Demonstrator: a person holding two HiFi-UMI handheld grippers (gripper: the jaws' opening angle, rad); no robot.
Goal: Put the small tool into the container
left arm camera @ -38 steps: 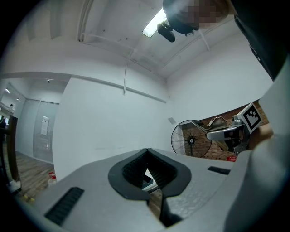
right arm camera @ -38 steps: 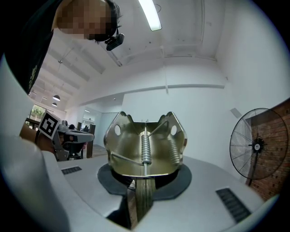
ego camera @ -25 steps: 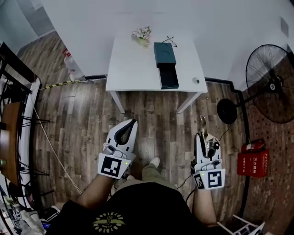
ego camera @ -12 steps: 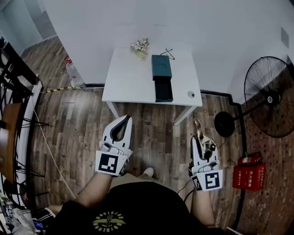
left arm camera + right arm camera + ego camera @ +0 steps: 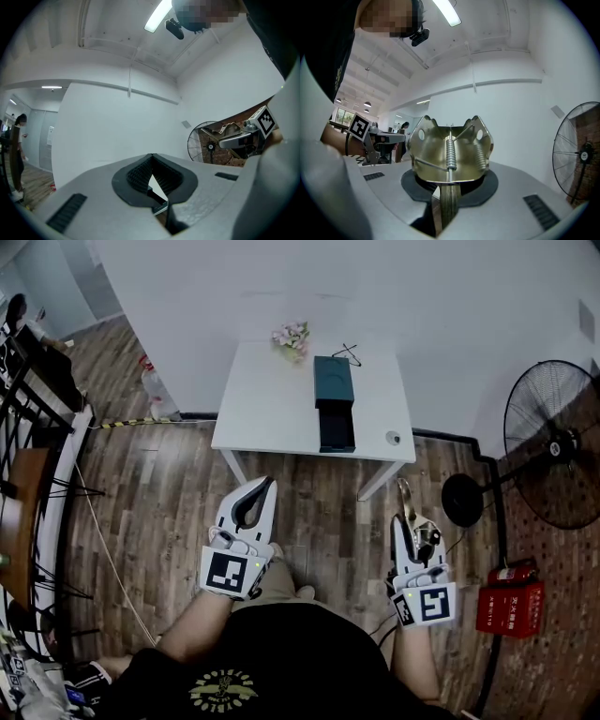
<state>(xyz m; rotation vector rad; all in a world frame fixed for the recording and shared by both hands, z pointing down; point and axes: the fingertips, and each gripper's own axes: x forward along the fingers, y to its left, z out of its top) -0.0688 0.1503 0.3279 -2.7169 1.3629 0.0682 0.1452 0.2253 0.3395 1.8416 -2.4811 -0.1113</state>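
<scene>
right gripper (image 5: 407, 521) sits at the lower right of the head view, and it's clamped on the small tool (image 5: 405, 493), a brass-coloured spring clamp that sticks out past the tips toward the top of the frame. the right gripper view fills in the detail: the jaws pinch the clamp's handle end, and its coil spring and two flared wings stand up in the middle of the frame.

left gripper (image 5: 269, 484) is at the lower left, with its jaws together at the tips and nothing between them.

up in the top middle stands the white table (image 5: 267, 404), and on it the container (image 5: 334, 382), a dark green box. its drawer (image 5: 337, 430) is pulled out toward the bottom of the frame. the tool is well apart from it, out over the wooden floor (image 5: 169, 484).

a small bunch of flowers (image 5: 292, 336) stands at the table's upper edge, just left of the box. a standing fan (image 5: 558, 442) is at the right edge.
</scene>
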